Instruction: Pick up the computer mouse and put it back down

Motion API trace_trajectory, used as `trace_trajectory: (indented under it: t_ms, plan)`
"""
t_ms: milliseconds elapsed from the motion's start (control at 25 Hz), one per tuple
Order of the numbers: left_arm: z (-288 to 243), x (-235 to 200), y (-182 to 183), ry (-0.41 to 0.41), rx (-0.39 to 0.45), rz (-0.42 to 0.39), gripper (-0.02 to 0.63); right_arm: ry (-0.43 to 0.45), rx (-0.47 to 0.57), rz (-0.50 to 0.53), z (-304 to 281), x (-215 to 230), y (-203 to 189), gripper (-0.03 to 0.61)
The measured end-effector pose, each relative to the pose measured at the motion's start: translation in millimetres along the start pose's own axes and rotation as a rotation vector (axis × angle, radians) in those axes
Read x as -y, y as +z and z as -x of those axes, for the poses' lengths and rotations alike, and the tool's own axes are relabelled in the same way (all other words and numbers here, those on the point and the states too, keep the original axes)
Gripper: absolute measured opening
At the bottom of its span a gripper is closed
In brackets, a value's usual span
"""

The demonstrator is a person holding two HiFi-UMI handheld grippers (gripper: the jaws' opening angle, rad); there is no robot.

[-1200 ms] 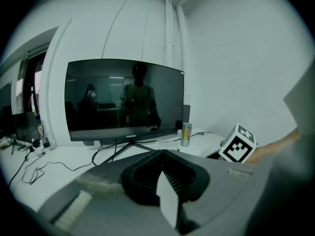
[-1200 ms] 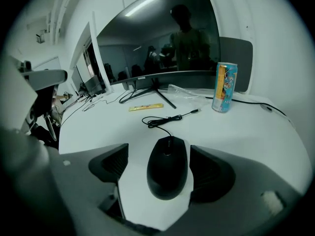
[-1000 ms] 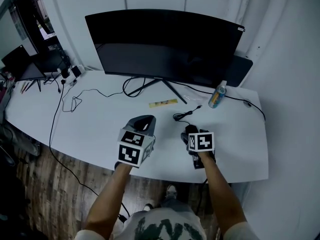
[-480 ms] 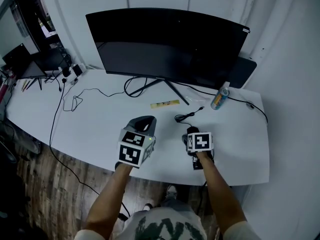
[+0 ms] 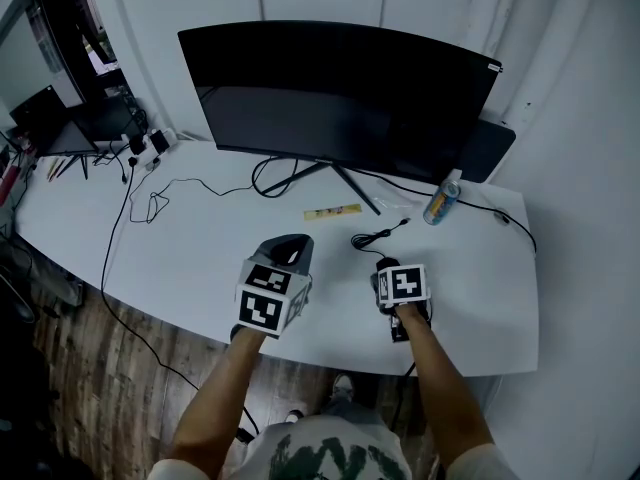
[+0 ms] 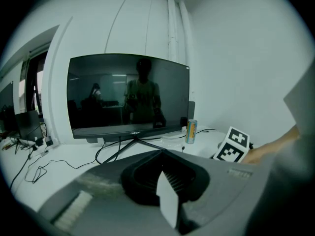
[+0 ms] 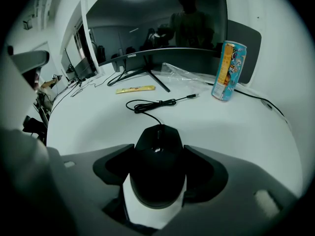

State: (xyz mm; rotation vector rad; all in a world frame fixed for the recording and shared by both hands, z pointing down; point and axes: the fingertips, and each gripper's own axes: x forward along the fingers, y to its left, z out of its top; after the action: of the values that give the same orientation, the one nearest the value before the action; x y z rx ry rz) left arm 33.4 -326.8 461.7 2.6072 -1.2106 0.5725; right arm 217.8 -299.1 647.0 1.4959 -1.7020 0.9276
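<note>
Right fingers [image 7: 115, 163]: closing on the computer mouse [image 7: 157, 171], which lies between them; the fingertips stand against its two flanks, with slivers of white showing further back along each side.
Left fingers [image 6: 133, 180]: clenched together, nothing between them; they are held above the table's near edge, pointing toward the monitor.
Computer mouse, position: flat on the table [image 7: 236, 127], near the front edge on the right side, nose pointing toward the monitor.
Mouse cable [image 7: 150, 103]: runs from the nose of the mouse into a loose coil just ahead, its plug end lying free on the table toward the can.
Marker cubes: right cube [image 5: 403, 284] directly above the mouse in the head view, left cube [image 5: 268, 296] beside it to the left, well apart.
Container, can [image 7: 227, 72]: upright on the table beyond the mouse to the right, close by the monitor's right end; contents cannot be told, nor whether the top is open.
Yellow strip [image 7: 135, 88]: flat on the table, ahead of the monitor stand.
Clear wrapper [image 7: 179, 73]: lying between the stand and the can.
Monitor [image 5: 340, 88]: wide, curved, dark, on a splayed stand at the back of the table.
Far left end: laptop [image 5: 45, 128] and loose black cables [image 5: 150, 203].
</note>
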Motion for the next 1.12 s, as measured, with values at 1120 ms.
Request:
trace_trajectory:
  t_ms: [1120]
  plan:
    - [-5,-13,43,0.116,0.075,0.059,0.005,0.265,0.353,0.021,90,-35,115,0.311]
